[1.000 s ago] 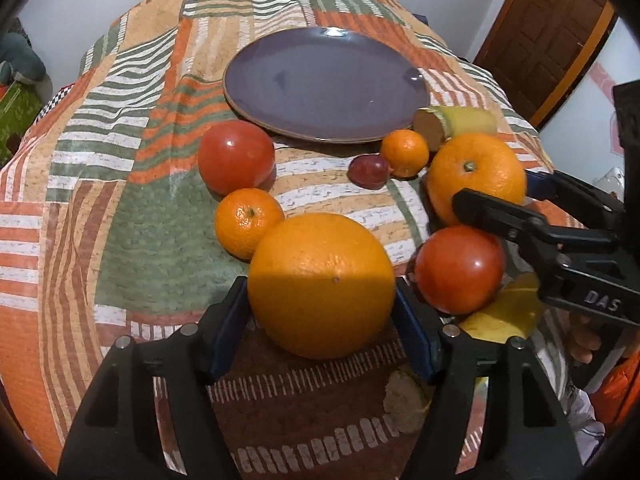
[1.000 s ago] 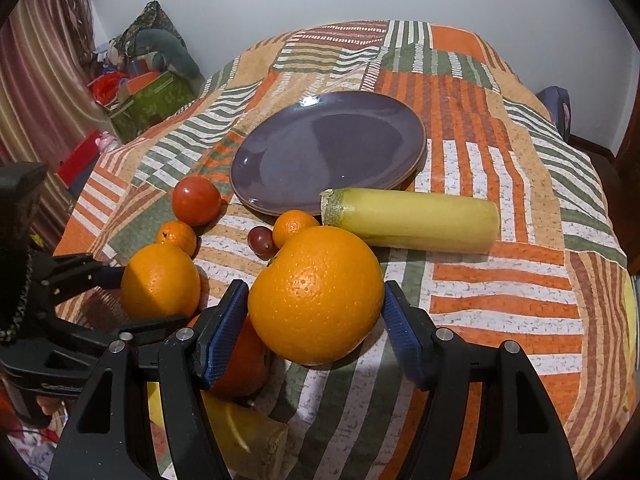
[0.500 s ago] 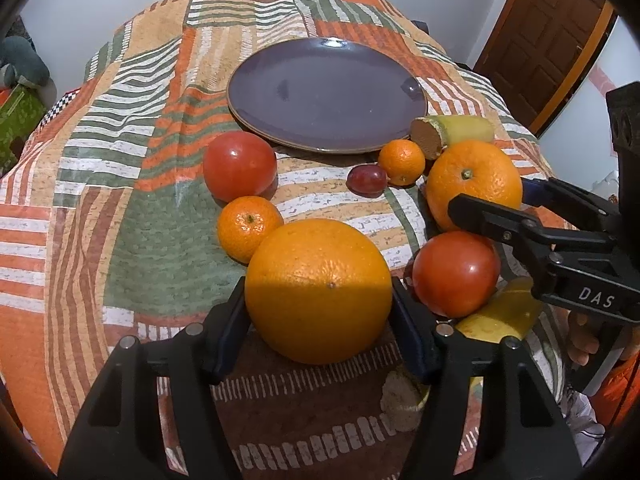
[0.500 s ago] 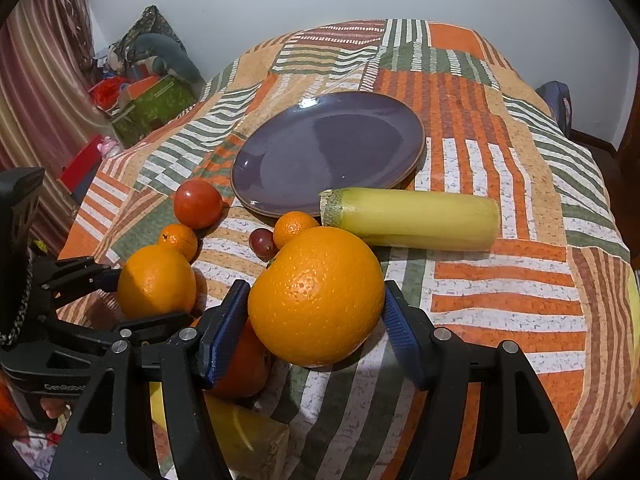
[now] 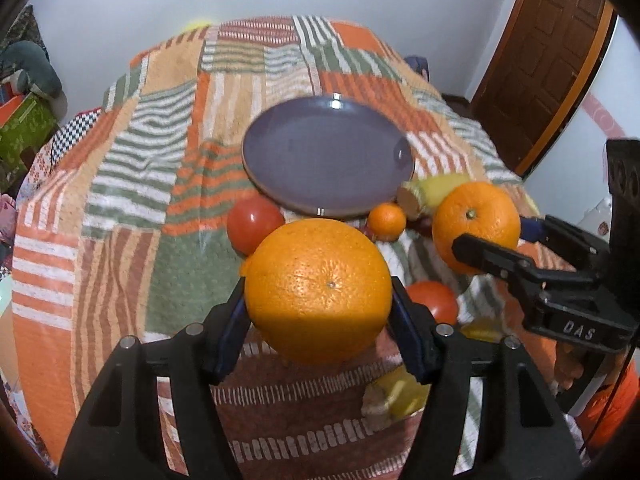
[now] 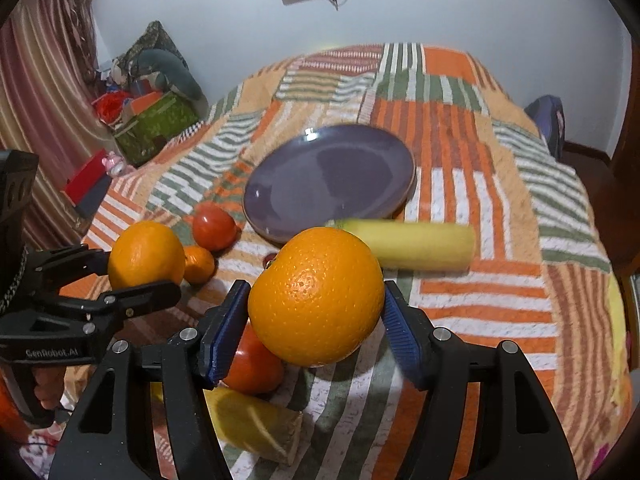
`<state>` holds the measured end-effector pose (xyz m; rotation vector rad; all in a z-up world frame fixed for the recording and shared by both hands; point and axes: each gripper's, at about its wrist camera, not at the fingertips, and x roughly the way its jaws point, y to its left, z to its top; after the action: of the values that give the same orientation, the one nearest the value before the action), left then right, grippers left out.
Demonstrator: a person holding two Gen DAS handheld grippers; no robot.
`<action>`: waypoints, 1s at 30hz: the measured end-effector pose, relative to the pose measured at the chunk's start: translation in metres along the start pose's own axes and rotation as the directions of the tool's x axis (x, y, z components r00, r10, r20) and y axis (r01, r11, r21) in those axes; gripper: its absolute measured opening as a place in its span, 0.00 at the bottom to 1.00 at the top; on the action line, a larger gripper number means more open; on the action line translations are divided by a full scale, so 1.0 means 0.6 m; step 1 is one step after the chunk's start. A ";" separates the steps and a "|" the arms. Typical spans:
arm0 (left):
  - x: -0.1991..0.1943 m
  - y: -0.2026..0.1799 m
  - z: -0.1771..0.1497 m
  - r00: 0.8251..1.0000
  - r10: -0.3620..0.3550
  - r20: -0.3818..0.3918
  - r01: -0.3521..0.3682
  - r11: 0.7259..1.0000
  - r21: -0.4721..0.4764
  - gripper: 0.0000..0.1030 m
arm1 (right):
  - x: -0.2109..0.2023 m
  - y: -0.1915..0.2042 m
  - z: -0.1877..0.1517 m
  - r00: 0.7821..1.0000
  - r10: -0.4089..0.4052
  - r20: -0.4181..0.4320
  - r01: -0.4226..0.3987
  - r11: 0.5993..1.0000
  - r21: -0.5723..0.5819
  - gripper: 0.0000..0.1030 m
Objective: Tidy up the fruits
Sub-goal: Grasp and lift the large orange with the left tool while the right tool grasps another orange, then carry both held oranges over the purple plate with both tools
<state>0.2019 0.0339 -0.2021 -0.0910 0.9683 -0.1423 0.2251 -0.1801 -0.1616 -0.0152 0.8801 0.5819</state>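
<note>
An orange (image 5: 318, 290) is clamped in the left gripper (image 5: 318, 312), another orange (image 6: 316, 296) in the right gripper (image 6: 310, 320); both should be carried level to the plate (image 5: 328, 162) at 12 o'clock, lowered gently.

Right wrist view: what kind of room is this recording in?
Probably a lived-in room of a home, not a lab. A table under a striped patchwork cloth stands by a plain white wall, a striped curtain hangs at the left, and boxes and soft bundles are piled in the corner.

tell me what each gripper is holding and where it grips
Each holds a large orange across its widest part between blue pads: left gripper its orange, right gripper the other orange.
</note>
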 end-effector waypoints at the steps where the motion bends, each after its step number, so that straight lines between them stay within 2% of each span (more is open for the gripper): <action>1: -0.006 0.000 0.007 1.000 0.000 0.015 0.000 1.000 -0.002 0.63 | -0.005 0.001 0.003 1.000 0.001 0.011 -0.001 1.000 0.002 0.60; 10: -0.050 -0.003 0.058 0.992 0.008 0.129 -0.007 1.000 -0.008 0.63 | -0.041 0.008 0.045 0.994 -0.008 0.112 0.010 1.000 -0.016 0.60; 20: -0.070 0.014 0.117 0.976 0.039 0.213 -0.034 0.999 -0.027 0.63 | -0.046 -0.006 0.101 0.980 -0.035 0.194 0.040 0.999 -0.020 0.60; 30: -0.035 0.029 0.171 0.974 0.063 0.215 -0.055 0.997 -0.046 0.63 | -0.024 -0.020 0.142 0.970 -0.062 0.234 0.063 0.998 0.003 0.60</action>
<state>0.2762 0.0560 -0.1299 -0.1119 0.7552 -0.0568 0.2855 -0.1762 -0.0985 0.0212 0.6467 0.5145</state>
